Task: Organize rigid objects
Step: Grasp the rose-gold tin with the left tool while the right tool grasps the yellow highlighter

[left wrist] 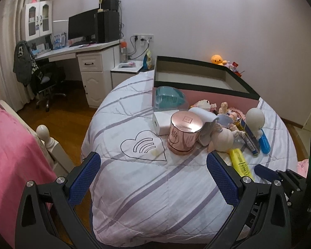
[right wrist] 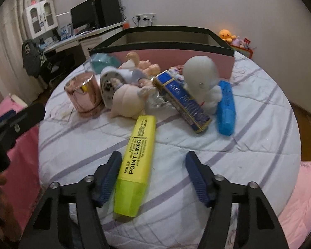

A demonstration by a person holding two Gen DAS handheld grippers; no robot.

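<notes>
Yellow highlighter (right wrist: 137,161), plastic, lies flat near the bed's (right wrist: 259,128) front edge, its cap end between the spread fingers of my right tongs (right wrist: 153,178), nothing gripped. Left tongs (left wrist: 153,178): released, empty, hovering over the quilt. Step in hand, as I judge: first pick. Next: clench on the barrel, carry to the pink box (right wrist: 217,41) at the far edge.

A white quilt (right wrist: 176,145) with lilac stripes carries a yellow highlighter (right wrist: 135,161) printed in black, a blue highlighter (right wrist: 226,108), a shiny rose-gold jar (left wrist: 183,133), a blue-and-gold box (right wrist: 182,101) and a pink tray (left wrist: 207,78) with a black rim.
</notes>
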